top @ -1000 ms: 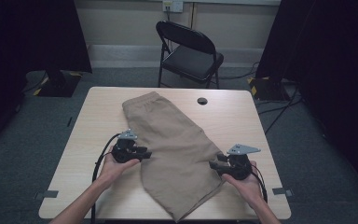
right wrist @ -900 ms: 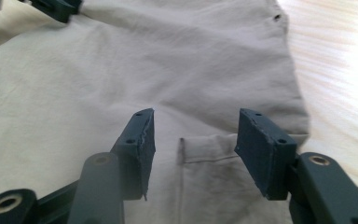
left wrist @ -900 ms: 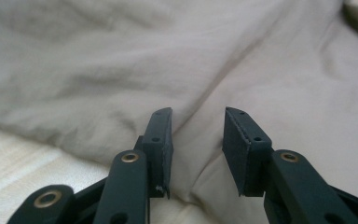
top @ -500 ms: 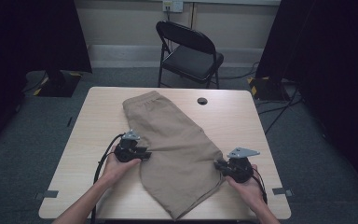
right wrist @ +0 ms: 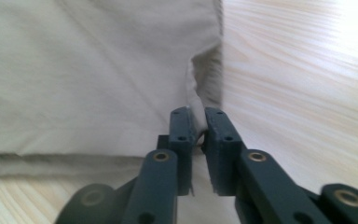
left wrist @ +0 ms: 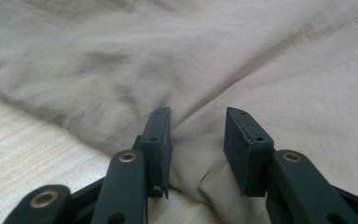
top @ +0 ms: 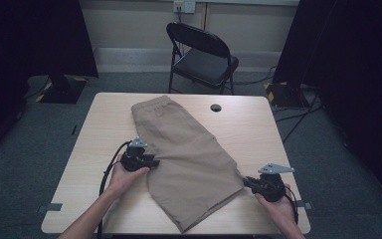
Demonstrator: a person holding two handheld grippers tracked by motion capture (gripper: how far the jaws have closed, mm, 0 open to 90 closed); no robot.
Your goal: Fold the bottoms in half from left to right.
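A pale wooden desk (top: 104, 134) with a smooth, striped grain carries soft tan shorts (top: 189, 154), spread flat and slanting across its middle. The right gripper (top: 248, 182) has just closed its jaws and pinches the hem corner of the shorts. The left gripper (top: 155, 162) has half-open jaws with a cloth fold between them.

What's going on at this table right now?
A person works on tan shorts spread on a table, with tongs in each hand. The right tongs have just closed on a corner of the hem at the shorts' near right edge. The left tongs sit at the left edge, jaws apart, with a fold of cloth between them but not pinched.
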